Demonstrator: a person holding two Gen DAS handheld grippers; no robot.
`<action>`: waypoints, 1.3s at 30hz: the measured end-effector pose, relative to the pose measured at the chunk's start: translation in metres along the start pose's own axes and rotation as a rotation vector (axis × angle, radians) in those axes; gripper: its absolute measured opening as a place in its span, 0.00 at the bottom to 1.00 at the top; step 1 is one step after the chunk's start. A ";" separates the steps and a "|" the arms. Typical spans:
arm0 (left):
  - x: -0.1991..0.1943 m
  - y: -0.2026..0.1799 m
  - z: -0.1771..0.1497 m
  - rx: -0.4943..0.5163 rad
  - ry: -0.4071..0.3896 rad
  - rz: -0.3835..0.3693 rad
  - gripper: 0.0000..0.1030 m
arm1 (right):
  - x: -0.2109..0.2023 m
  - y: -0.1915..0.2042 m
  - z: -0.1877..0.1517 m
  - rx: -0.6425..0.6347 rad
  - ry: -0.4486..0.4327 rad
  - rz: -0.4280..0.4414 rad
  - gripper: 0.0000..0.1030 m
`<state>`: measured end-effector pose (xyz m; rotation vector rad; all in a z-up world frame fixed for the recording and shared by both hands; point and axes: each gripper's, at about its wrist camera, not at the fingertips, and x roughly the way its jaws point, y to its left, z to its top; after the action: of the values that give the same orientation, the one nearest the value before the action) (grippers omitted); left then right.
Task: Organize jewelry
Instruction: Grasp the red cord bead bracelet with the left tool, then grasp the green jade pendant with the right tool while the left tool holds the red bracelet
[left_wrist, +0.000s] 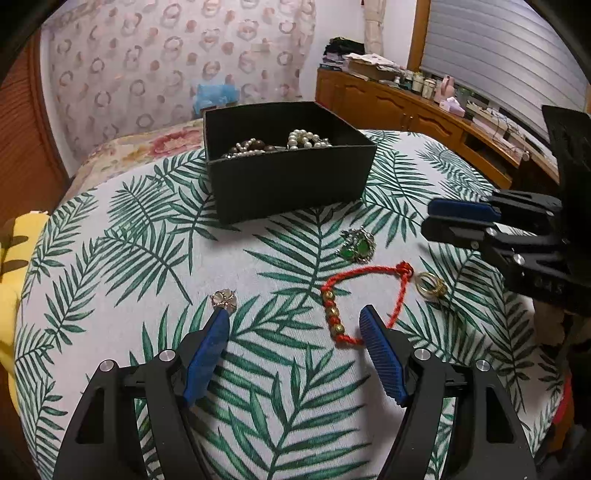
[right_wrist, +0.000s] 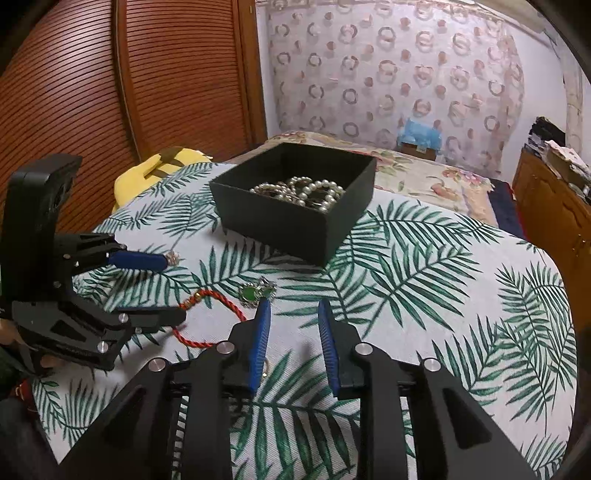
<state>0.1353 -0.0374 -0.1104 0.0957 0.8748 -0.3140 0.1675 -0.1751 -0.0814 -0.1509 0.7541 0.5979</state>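
Both tongs apart over scattered jewelry (left wider), nothing gripped.

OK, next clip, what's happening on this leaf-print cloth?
A person is sorting jewelry into a black box that already holds pearl strands. Both grippers are empty and open: the left gripper sits low over the cloth between a small silver piece and the red cord bracelet; the right gripper is beside the green brooch. A gold ring also waits on the cloth.
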 end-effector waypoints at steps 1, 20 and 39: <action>0.001 -0.001 0.001 0.008 -0.001 0.003 0.68 | 0.000 -0.001 0.000 0.008 0.000 0.002 0.28; 0.006 -0.020 0.008 0.081 -0.006 -0.020 0.06 | -0.009 -0.003 -0.001 0.010 -0.038 -0.025 0.29; -0.050 0.002 -0.014 -0.019 -0.135 -0.047 0.06 | 0.033 0.021 0.023 -0.032 0.072 0.029 0.29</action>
<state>0.0955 -0.0209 -0.0810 0.0359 0.7470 -0.3520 0.1886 -0.1354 -0.0850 -0.1923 0.8179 0.6345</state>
